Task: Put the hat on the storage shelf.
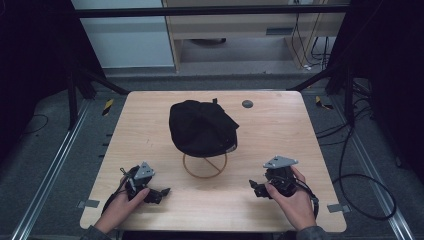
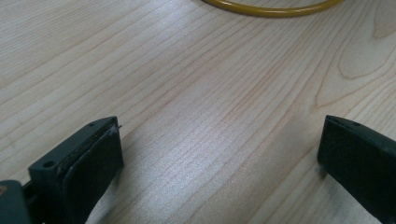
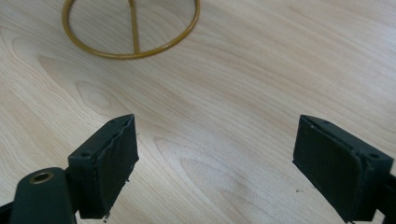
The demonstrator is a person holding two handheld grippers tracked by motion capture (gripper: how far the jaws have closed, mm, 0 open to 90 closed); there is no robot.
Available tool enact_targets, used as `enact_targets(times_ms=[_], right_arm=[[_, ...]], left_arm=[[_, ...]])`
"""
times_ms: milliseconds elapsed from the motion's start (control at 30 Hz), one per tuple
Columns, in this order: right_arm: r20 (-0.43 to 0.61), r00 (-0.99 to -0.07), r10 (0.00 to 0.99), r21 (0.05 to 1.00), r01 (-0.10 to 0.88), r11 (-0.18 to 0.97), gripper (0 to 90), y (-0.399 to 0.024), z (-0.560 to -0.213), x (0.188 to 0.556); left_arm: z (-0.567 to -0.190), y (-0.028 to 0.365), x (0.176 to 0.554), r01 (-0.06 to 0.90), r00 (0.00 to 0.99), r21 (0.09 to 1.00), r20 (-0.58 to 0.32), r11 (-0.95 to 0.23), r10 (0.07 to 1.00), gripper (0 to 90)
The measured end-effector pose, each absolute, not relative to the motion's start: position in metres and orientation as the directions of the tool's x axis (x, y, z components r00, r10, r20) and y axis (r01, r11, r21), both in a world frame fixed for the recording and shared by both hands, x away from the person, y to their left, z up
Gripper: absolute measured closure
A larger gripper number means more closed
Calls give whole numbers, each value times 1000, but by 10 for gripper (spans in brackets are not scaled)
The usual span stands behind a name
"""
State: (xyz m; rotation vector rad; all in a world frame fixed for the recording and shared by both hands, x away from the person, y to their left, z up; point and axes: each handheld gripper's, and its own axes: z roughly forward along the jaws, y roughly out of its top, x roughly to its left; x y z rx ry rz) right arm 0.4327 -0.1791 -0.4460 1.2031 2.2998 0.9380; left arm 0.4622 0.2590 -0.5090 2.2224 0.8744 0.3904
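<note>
- The left tongs are resting low on the near part of the counter, with the jaws standing wide and holding nothing; the left gripper view is showing bare wood between them.
- The right tongs are sitting near the counter's front right, jaws also spread wide and gripping nothing.
- Between them and a little farther off, the wire stand is carrying the black cap, which is sitting at the counter's middle, well apart from both tongs.
- The stand is looking light and thin, so a one-sided pull on the cap is likely tipping or dragging it; a pinch on loose fabric could be slipping off.
- The stand's upper part is hiding under the cap, and the cap's brim is hard to make out against the dark cloth.
- Far back, a small grey disc is lying on the counter; what it is, I cannot tell.
</note>
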Motion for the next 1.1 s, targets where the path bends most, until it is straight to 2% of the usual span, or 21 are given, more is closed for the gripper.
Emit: enact_targets(times_ms=[700, 1100], right_arm=[[-9, -562, 827, 657, 620, 428, 130, -171, -477, 447], [26, -492, 870, 684, 643, 343, 132, -176, -491, 469]], left_arm=[[-509, 259, 462, 474, 726, 709, 22, -523, 688, 0], [-509, 259, 462, 474, 726, 709, 21, -522, 688, 0]])
